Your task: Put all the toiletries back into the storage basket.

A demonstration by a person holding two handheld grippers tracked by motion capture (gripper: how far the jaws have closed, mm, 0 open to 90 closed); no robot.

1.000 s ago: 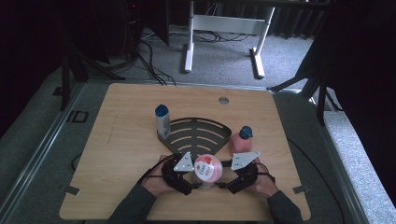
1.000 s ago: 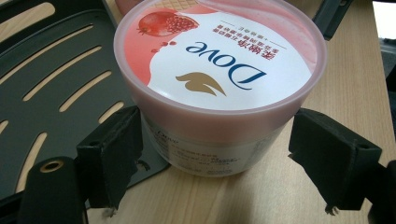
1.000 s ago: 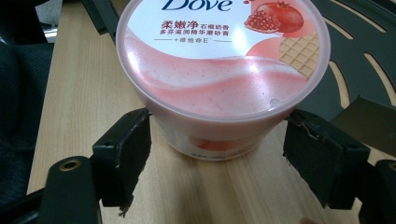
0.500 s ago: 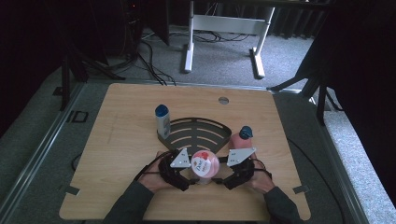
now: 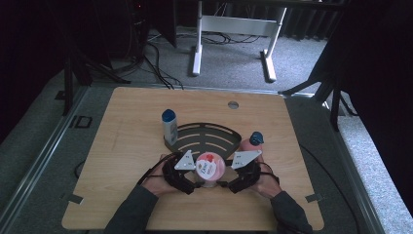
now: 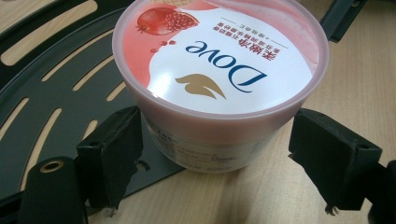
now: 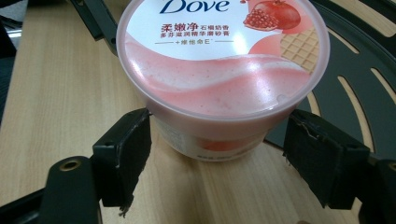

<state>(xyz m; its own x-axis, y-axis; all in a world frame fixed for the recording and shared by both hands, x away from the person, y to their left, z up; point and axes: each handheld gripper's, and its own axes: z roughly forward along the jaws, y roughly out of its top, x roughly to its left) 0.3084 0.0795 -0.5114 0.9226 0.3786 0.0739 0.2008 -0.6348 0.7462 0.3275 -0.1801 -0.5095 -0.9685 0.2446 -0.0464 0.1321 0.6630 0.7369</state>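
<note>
Both grippers' jaws stand spread around the Dove tub (image 5: pixel 210 168), hiding its base.

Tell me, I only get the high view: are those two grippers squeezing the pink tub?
Observer: Not the left gripper. Its own view shows the jaws spread either side of the tub, with a gap at one jaw.
Operator: And the other?
Observer: The right gripper is open too, with the tub between its jaws.
Operator: What's under the tub?
Observer: Its base straddles the edge of the black slotted tray, partly over the wooden table.
</note>
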